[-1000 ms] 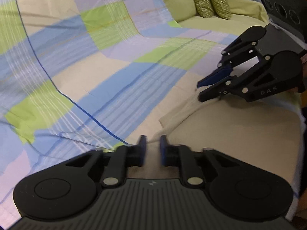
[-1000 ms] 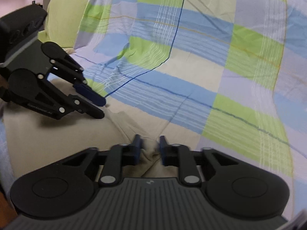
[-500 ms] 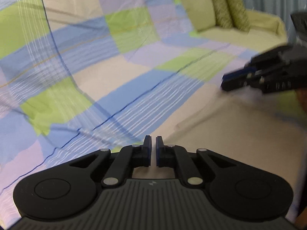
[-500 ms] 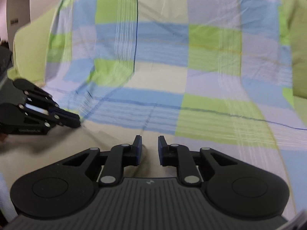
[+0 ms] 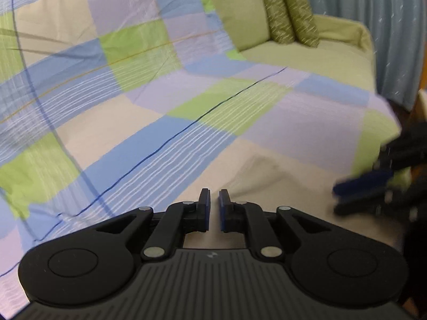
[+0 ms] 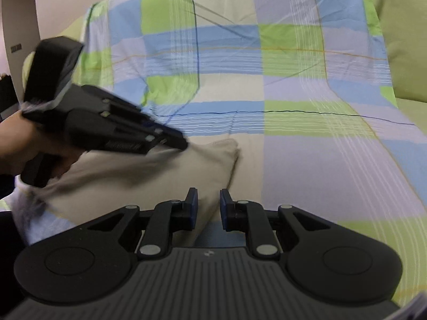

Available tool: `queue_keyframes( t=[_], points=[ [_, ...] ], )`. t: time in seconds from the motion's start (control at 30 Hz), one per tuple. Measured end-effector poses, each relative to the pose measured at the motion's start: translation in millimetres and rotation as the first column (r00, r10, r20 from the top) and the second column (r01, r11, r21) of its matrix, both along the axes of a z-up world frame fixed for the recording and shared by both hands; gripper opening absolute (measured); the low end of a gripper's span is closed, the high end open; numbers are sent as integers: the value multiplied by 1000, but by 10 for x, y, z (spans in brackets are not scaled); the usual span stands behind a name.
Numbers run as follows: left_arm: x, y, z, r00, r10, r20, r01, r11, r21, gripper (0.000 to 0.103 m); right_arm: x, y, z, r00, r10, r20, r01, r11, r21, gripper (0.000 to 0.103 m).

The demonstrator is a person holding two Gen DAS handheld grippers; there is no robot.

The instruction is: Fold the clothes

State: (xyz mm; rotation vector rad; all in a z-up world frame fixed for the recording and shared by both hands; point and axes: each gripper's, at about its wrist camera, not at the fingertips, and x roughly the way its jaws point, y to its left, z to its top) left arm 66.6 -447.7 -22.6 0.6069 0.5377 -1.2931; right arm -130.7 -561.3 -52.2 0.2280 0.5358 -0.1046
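One beige garment (image 6: 149,176) lain folded on checked sheet (image 6: 293,160), corner raised, left gripper (image 6: 176,141) angled down, jaws pinched on its edge, right gripper (image 6: 208,209) held low, jaws narrowly parted, nothing gripped.

Each wrist fisheye is looking forward, low and close, over the blue, green and lilac checked bedsheet (image 5: 165,122) (image 6: 293,112), sharing the folded beige cloth (image 5: 280,176) (image 6: 165,176).

No readable text, label, brand or number shows in either view.
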Motion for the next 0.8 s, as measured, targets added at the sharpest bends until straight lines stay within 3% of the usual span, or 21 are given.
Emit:
queue_keyframes(
  t=[0.13,0.23,0.27,0.37,0.53,0.77,0.8],
  points=[
    [-28,-144,-116,1000,-6,27,5,999,44,10,-72,65,-97,1000,-13,-11,13,1000,22,15],
    [-18,-164,18,999,-20,-46,21,1000,19,9,-93,59,-103,1000,-19,-5,19,999,29,15],
    [-55,-211,21,998,-49,-50,51,998,44,10,-96,59,-114,1000,-19,-2,19,999,29,15],
    [-136,-340,-89,996,-81,22,78,992,102,10,-105,60,-145,1000,-18,5,18,999,28,15],
    [-83,-513,-157,995,-52,83,45,995,85,14,-116,76,-192,999,-27,17,26,999,27,15],
    [-7,-242,94,999,-7,32,6,1000,25,13,-148,86,-198,999,-23,29,22,999,25,15],
    [-44,-225,51,999,-18,42,16,999,46,13,-155,85,-203,999,-25,33,24,999,28,15]
  ],
)
